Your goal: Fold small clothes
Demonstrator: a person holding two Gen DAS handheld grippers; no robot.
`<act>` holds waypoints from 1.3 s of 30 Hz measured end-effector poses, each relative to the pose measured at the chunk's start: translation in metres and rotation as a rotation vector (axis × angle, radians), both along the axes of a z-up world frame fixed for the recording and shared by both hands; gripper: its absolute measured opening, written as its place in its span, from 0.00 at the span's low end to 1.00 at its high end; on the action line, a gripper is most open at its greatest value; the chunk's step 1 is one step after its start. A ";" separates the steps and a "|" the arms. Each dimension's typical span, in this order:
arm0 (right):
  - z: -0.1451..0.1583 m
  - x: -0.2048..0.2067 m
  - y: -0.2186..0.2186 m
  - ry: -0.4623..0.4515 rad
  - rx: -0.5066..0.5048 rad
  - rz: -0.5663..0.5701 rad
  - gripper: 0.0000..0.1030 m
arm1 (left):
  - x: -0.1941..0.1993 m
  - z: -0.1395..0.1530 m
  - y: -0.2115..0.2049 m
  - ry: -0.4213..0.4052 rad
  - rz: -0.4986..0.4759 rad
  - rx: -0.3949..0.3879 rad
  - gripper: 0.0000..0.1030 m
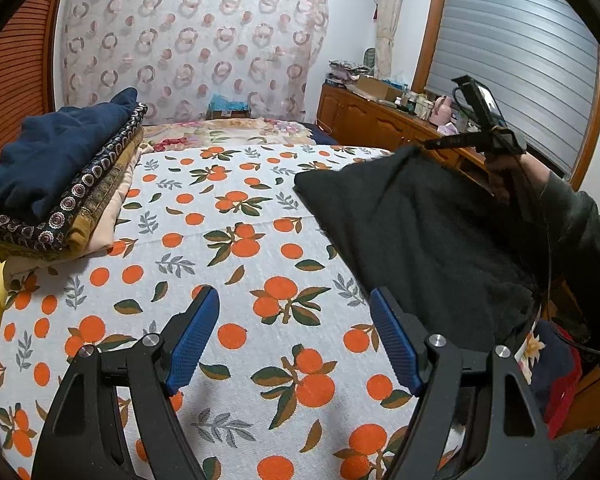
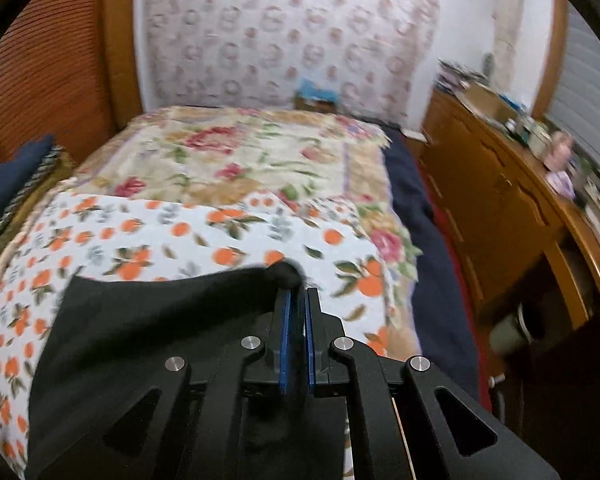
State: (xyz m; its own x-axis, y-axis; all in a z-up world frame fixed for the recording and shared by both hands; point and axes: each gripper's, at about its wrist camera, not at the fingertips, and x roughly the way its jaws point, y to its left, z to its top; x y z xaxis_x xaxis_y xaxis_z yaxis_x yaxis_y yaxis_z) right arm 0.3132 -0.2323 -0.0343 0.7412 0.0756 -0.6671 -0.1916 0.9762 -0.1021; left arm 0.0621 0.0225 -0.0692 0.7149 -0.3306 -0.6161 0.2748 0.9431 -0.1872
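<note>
A black garment (image 1: 416, 240) hangs lifted over the right side of the bed, above the orange-print sheet (image 1: 236, 272). My right gripper (image 2: 297, 300) is shut on a bunched corner of the black garment (image 2: 160, 320), which drapes down to the left of it. In the left wrist view the right gripper (image 1: 440, 145) shows at the upper right, holding the garment's top corner. My left gripper (image 1: 294, 312) is open and empty, low over the sheet, to the left of the garment.
A stack of folded clothes (image 1: 60, 176) with a navy piece on top lies at the left of the bed. A floral blanket (image 2: 236, 152) covers the far end. A wooden cabinet (image 2: 512, 216) with clutter stands along the right.
</note>
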 end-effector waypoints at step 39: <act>-0.044 -0.231 -0.045 0.057 0.124 0.197 0.07 | 0.007 -0.014 -0.089 0.075 -0.168 0.039 0.76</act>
